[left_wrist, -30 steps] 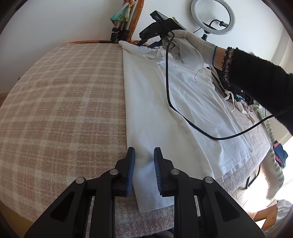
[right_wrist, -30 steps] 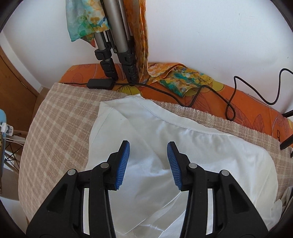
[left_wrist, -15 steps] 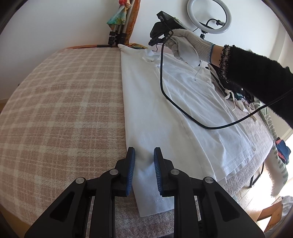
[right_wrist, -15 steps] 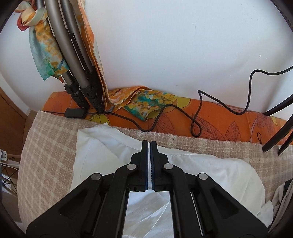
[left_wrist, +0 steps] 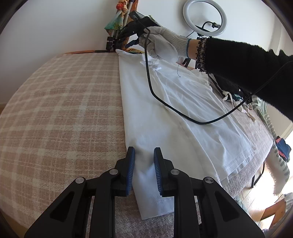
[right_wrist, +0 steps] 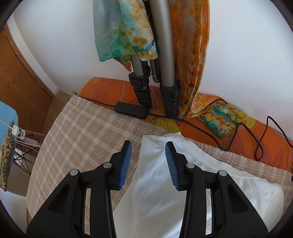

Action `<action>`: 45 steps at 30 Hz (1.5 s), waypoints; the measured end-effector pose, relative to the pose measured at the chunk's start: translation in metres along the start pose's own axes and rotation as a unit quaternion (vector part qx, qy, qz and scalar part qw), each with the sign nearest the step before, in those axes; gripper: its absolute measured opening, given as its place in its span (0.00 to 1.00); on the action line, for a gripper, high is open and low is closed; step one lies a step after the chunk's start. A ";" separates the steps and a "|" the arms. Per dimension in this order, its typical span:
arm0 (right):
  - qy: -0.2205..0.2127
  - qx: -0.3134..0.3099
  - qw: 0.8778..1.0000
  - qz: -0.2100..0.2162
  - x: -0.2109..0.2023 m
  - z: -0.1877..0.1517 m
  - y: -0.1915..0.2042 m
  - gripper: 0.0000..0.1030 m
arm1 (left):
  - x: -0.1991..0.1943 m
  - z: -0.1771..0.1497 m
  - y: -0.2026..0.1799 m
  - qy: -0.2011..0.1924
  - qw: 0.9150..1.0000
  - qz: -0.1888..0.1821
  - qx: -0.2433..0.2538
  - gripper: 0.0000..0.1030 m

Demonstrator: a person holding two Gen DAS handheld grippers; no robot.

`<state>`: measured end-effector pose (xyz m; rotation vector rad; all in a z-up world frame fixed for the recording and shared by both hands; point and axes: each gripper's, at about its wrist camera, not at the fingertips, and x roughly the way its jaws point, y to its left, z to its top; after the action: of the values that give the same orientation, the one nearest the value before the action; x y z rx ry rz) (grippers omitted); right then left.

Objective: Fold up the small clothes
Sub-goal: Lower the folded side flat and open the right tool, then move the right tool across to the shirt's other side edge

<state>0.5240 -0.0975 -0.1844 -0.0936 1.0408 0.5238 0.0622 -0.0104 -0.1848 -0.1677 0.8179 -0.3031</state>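
A white shirt [left_wrist: 175, 113] lies lengthwise on the plaid blanket [left_wrist: 60, 117], partly folded along its left side. My left gripper [left_wrist: 144, 155] is open, its jaws straddling the folded left edge near the hem. In the left wrist view the gloved right hand holds my right gripper [left_wrist: 136, 39] at the far collar end. In the right wrist view my right gripper [right_wrist: 148, 148] is open over the shirt's top corner [right_wrist: 161, 150], one jaw above the blanket [right_wrist: 87, 131], the other above the cloth.
Tripod legs [right_wrist: 161, 76] draped with a colourful scarf [right_wrist: 126, 33] stand on an orange cloth [right_wrist: 238, 135] at the far edge, with a black cable and adapter [right_wrist: 131, 109]. A ring light [left_wrist: 204, 17] stands behind. More clothes [left_wrist: 243, 108] lie to the right.
My right gripper shut on the shirt half a second ago, then opened and moved left to the shirt's top corner. My left gripper has stayed open at the hem.
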 end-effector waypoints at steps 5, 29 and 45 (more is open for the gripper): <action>0.008 -0.010 1.000 0.007 0.016 0.004 0.001 0.39 | 0.000 0.002 0.002 0.003 1.000 -0.005 -0.006 0.18; -0.068 0.040 0.995 -0.055 -0.100 -0.021 -0.039 0.46 | -0.007 0.008 -0.002 0.021 1.000 0.009 -0.010 0.19; -0.137 0.060 0.984 -0.100 -0.312 -0.180 -0.080 0.59 | -0.061 0.015 -0.048 -0.020 0.999 0.012 0.034 0.19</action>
<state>0.2940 -0.3398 -0.0275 -0.0182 0.7803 0.2809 0.0246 -0.0354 -0.1196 -0.0998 0.7677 -0.3048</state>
